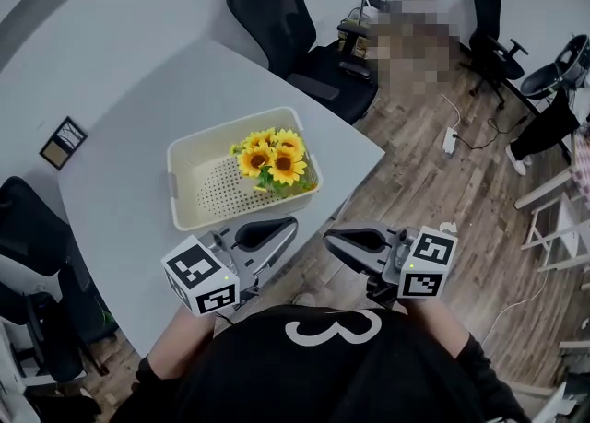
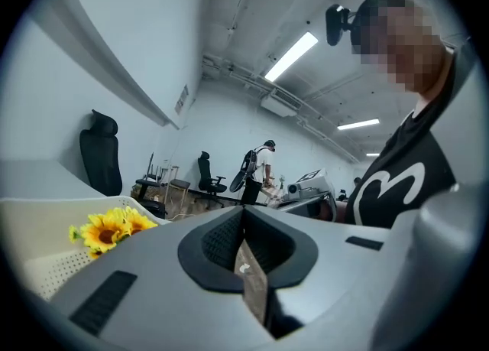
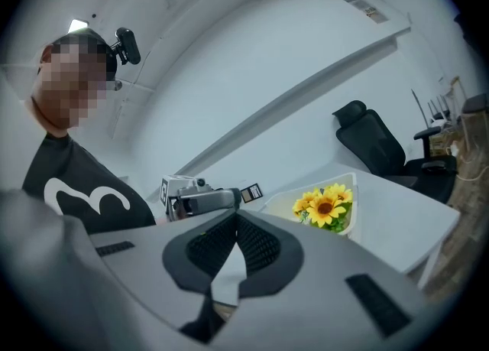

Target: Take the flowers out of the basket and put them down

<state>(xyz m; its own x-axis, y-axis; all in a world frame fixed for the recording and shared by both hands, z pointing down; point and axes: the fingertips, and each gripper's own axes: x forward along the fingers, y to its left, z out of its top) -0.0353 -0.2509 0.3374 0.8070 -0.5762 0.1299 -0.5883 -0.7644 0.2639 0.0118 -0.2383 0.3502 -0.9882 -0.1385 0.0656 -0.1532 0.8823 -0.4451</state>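
A bunch of yellow sunflowers lies in the right end of a cream perforated basket on the grey table. Both grippers hover close to my chest, off the table's near edge, short of the basket. They point toward each other. My left gripper is shut with nothing in it, and so is my right gripper. In the left gripper view the sunflowers sit low at the left, beyond the shut left gripper. The right gripper view shows the sunflowers to the right of the shut right gripper.
A small framed card lies at the table's left side. A black office chair stands behind the table, and another stands further back right. Wooden floor runs to the right of the table. A person stands far off.
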